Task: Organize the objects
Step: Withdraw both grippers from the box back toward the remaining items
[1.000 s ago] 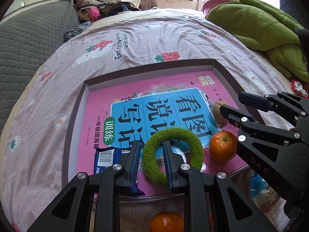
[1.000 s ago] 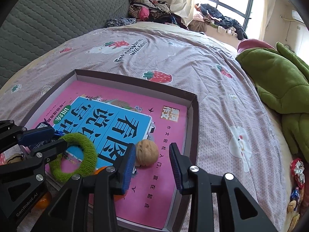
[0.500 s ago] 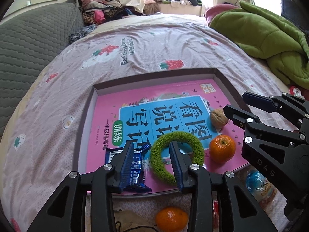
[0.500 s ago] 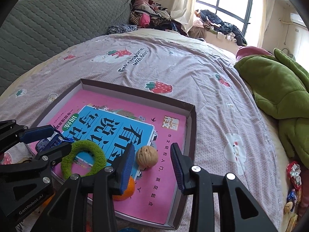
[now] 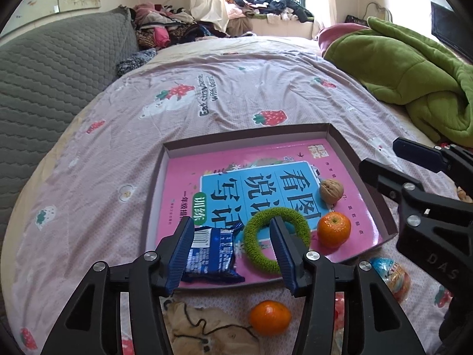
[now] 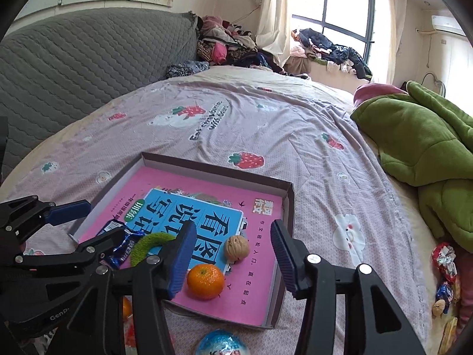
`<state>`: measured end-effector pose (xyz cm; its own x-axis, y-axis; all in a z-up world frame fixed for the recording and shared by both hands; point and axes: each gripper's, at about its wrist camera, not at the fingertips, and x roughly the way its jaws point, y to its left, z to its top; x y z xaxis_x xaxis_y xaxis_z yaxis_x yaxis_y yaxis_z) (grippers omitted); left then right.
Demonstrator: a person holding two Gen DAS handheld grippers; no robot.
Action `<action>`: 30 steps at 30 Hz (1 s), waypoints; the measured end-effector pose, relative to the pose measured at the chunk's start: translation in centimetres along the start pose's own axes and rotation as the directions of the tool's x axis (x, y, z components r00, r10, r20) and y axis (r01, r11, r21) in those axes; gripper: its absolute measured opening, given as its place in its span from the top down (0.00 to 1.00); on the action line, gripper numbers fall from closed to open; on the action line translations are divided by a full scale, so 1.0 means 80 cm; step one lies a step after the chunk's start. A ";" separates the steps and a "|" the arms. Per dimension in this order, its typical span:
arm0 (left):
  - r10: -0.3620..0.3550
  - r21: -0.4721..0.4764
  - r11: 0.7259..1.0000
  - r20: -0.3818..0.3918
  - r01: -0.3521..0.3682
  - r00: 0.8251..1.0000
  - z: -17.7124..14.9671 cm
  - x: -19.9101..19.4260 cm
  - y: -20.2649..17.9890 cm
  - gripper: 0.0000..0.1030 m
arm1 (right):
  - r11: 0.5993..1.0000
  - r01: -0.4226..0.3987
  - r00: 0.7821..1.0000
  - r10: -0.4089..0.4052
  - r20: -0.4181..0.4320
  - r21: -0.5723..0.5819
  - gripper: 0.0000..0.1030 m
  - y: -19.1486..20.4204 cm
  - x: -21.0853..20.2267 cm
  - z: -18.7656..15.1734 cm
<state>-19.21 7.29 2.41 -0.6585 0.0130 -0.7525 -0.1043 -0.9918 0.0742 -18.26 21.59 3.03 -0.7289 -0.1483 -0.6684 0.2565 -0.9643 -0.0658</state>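
A shallow box lid point(image 5: 245, 137) with a pink book cover inside lies on the bed. In it are a blue snack packet point(image 5: 211, 256), a green fuzzy ring point(image 5: 260, 254), a tangerine point(image 5: 334, 229) and a walnut point(image 5: 331, 190). My left gripper point(image 5: 230, 251) is open and empty, above the packet and ring. My right gripper point(image 6: 233, 256) is open and empty, above the tangerine point(image 6: 205, 281) and walnut point(image 6: 236, 248). A second tangerine point(image 5: 269, 316) and a foil-wrapped egg point(image 5: 390, 276) lie on the sheet in front of the lid.
A beige cloth item with black cord point(image 5: 207, 328) lies near the front edge. A green quilt point(image 5: 414, 68) is heaped at the right, a grey headboard point(image 5: 44, 82) at the left. Wrapped sweets point(image 6: 443, 278) lie at the right of the bed.
Both grippers have pulled back and up from the lid. The left gripper's fingers have opened wider and let go of the green ring, which lies in the lid.
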 end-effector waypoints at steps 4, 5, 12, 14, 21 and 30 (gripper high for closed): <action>-0.014 -0.019 1.000 0.015 0.014 1.000 -0.002 -0.022 0.007 0.41 | 1.000 0.007 0.999 -0.007 0.035 -0.005 0.49 0.001 -0.027 0.003; -0.013 -0.022 1.000 0.021 0.013 1.000 -0.002 -0.026 0.008 0.39 | 1.000 0.007 0.999 -0.007 0.046 -0.004 0.49 0.002 -0.033 0.004; 0.033 -0.025 0.999 0.053 -0.031 0.998 -0.007 -0.057 0.020 0.37 | 1.000 -0.030 0.996 0.029 0.090 0.001 0.49 0.011 -0.073 0.004; 0.038 -0.023 0.999 0.056 -0.037 0.998 -0.008 -0.065 0.023 0.37 | 0.999 -0.037 0.994 0.037 0.103 -0.003 0.49 0.016 -0.082 0.004; 0.047 -0.039 0.998 0.097 -0.043 0.994 -0.011 -0.096 0.030 0.37 | 0.999 -0.052 0.986 0.053 0.158 -0.011 0.48 0.028 -0.115 0.001; 0.017 -0.056 0.998 0.148 -0.008 0.989 -0.016 -0.129 0.026 0.32 | 0.997 -0.062 0.984 0.054 0.168 0.043 0.43 0.025 -0.129 -0.012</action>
<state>-11.67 4.91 9.50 -0.7631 0.0152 -0.6461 -0.0571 -0.9974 0.0440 -9.59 21.40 9.08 -0.8104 -0.2350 -0.5367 0.2736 -0.9618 0.0079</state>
